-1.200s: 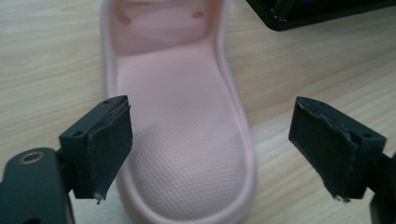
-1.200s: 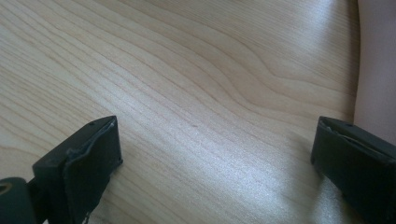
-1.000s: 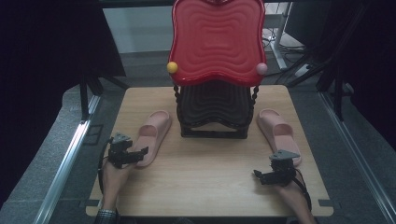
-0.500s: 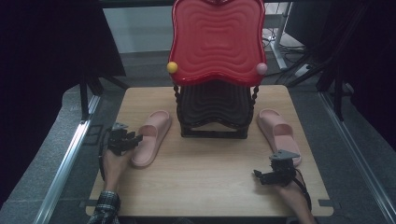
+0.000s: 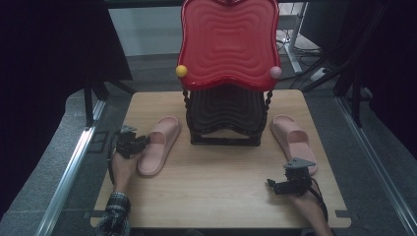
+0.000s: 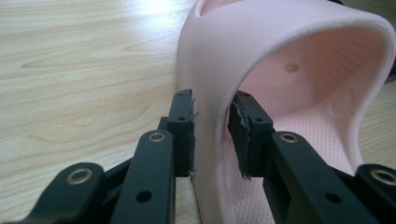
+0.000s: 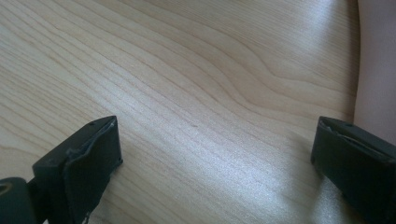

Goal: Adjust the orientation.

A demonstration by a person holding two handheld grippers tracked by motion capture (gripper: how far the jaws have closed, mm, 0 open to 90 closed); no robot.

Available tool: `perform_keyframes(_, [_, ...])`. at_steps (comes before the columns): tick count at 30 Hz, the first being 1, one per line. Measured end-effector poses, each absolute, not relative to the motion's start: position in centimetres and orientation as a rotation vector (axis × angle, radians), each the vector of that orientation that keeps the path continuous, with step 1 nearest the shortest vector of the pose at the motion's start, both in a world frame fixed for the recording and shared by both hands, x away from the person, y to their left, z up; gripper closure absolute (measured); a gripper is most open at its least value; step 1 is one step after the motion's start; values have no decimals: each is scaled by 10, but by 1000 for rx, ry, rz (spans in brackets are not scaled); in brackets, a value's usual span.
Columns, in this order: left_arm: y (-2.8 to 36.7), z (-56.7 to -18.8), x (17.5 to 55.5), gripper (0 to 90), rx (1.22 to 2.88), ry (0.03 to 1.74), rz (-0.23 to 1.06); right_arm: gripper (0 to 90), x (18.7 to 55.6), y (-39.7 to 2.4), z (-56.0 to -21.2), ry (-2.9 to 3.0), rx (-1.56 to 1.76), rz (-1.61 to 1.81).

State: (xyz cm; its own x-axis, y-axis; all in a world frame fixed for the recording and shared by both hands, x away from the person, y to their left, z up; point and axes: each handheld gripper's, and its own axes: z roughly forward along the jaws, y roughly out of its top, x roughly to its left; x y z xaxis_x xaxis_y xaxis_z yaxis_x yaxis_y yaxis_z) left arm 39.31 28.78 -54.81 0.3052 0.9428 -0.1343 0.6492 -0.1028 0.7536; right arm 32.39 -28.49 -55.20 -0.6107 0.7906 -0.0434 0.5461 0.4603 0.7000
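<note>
A pale wooden table [image 5: 216, 196] with a flowing grain carries two soft pink slippers, moulded in one piece with a dimpled footbed and a broad arched strap. Between them stands a two-tier rack [image 5: 224, 118]: a glossy red tray [image 5: 227, 42] on top, scalloped in outline and rippled with concentric ridges, and a dark tray of the same wavy shape beneath it, joined by twisted black posts. A yellow ball [image 5: 181, 71] and a pink ball [image 5: 276, 72] cap the red tray's front corners. Neither tray shows anything lying in it.

Over to the left gripper [image 5: 132, 145]: its jaws have just been closing, and in the left gripper view they stand narrow, one black pad [image 6: 184, 130] outside the strap wall of the left slipper [image 6: 280, 79] and the other inside it, both pressed against the pink rubber. That slipper lies flat on the table just left of the rack, toe toward the rack.

The right gripper [image 5: 287, 184] rests low at the table's near right, jaws spread wide with bare wood between them. The right slipper [image 5: 294, 140] lies just beyond it, its pink edge close beside one jaw in the right gripper view.
</note>
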Motion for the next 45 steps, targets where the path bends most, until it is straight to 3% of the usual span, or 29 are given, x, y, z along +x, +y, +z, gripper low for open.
perform_keyframes(12, [285, -548, 399, 792, 1824, 1448, 530, 15, 324, -285, -552, 2351, 1129, 932])
perform_keyframes(26, [281, -544, 399, 811, 1796, 1458, 611, 15, 324, -285, -552, 2351, 1129, 932])
perform_keyframes(45, [282, -504, 396, 835, 1641, 1406, 769, 16, 324, -285, -552, 2351, 1126, 933])
